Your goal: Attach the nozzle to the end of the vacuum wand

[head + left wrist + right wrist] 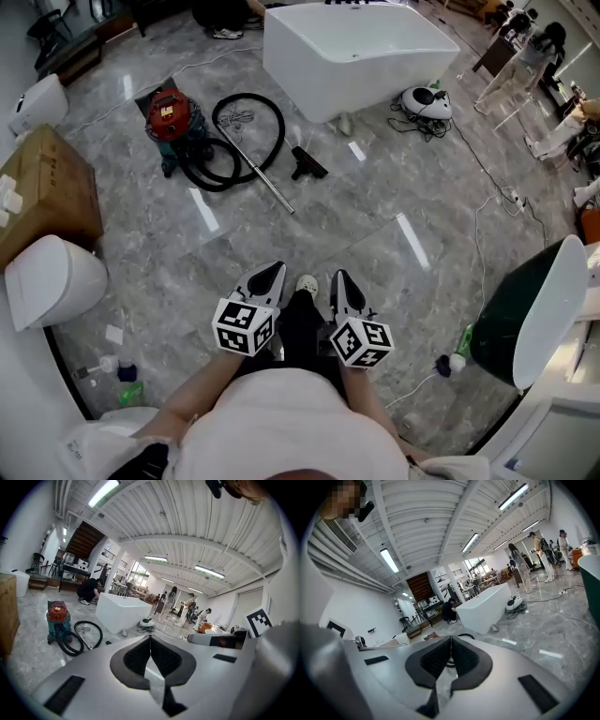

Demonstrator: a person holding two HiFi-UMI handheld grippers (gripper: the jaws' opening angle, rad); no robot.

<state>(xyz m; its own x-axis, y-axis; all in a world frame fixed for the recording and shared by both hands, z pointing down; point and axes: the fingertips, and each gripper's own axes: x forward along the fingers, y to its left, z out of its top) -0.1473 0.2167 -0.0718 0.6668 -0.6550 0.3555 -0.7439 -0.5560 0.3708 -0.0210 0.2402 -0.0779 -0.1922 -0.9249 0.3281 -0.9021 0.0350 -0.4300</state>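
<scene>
Approach stage, head view. My left gripper [273, 273] and right gripper [341, 277] are side by side, well short of the white bathtub [356, 56]. Both pairs of jaws are clenched pad to pad with nothing between them, as each gripper view confirms.

The black nozzle [307, 165] lies on the floor just in front of the bathtub's near wall. The metal wand [266, 182] lies slantwise off the bathtub's near left corner, its free end pointing away from the bathtub. Nozzle and wand are near each other but apart, so I judge the joining not yet begun. The red vacuum [171, 117] stands beyond the bathtub's left end, and its black hose [278, 127] is coiled between the two.

Hazards, as I judge them:
- Jaws that arrive clenched would knock the parts instead of taking them.
- The wand is smooth and round on a glossy floor, so a glancing touch could roll it or let it slip from the pads.
- The coiled hose could tug the wand off line as I lift it.
- A nozzle gripped askew would jam at the tube mouth.
</scene>
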